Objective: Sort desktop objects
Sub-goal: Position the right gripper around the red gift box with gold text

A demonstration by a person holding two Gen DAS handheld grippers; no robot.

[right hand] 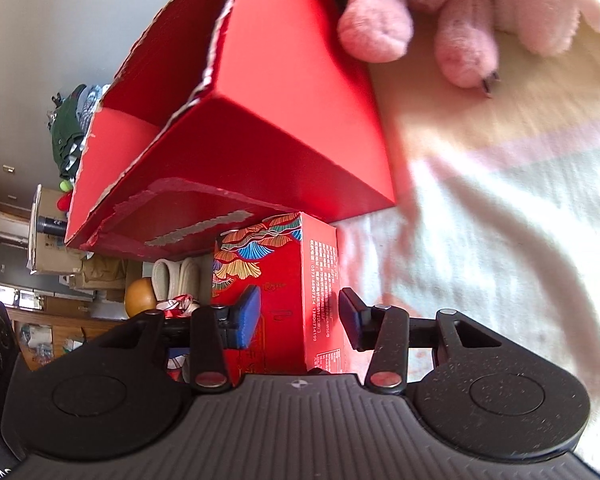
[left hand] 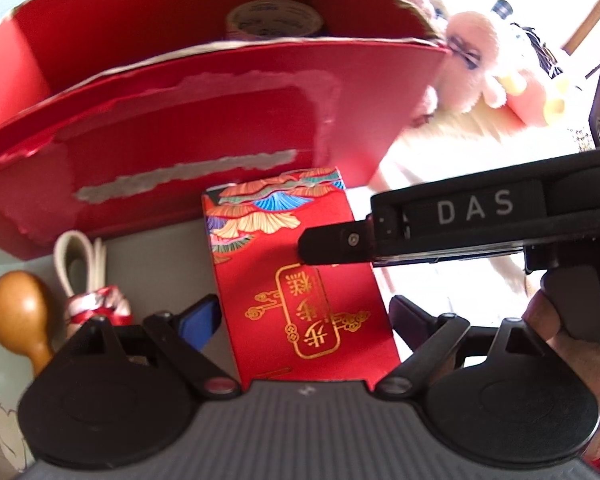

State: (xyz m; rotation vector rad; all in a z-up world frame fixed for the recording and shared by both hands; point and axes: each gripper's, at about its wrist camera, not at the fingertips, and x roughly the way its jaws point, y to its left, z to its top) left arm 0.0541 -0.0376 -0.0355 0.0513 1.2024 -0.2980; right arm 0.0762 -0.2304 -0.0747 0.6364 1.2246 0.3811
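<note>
On the black body of the right gripper (left hand: 312, 250), seen from the left wrist camera, white capital letters read "DAS". The small red cardboard carton (left hand: 300, 276) has a gold frame with gold Chinese characters on its broad face, and above it printed fans in blue, orange and green. On its narrow side, in the right wrist view, there are columns of small white text and numbers, too fine to read with certainty.

Behind the carton stands a big open red cardboard box (left hand: 204, 128). Its top edges are torn and rough, and grey-white strips show where the red paper surface is peeled off. Inside it lies a roll of tape (left hand: 274, 20) with printed writing that is blurred. The carton touches, or almost touches, the front wall of this box.

To the left of the carton lie a smooth wooden egg-shaped shaker (left hand: 18, 312) with a handle and a bundle of flat white cord (left hand: 80, 264) tied with red and white wrapping. To the right is a soft pale cloth (right hand: 500, 220), and on it a fluffy pink plush toy (right hand: 420, 12).

The left gripper (left hand: 304, 316) has its fingers wide apart on both sides of the carton; whether the pads press it I cannot tell. The right gripper (right hand: 300, 316) is also spread, one blue pad (right hand: 248, 312) before the broad face and the other finger beside the narrow side, with a gap visible. In the left view one finger tip of the right gripper lies over the carton.
</note>
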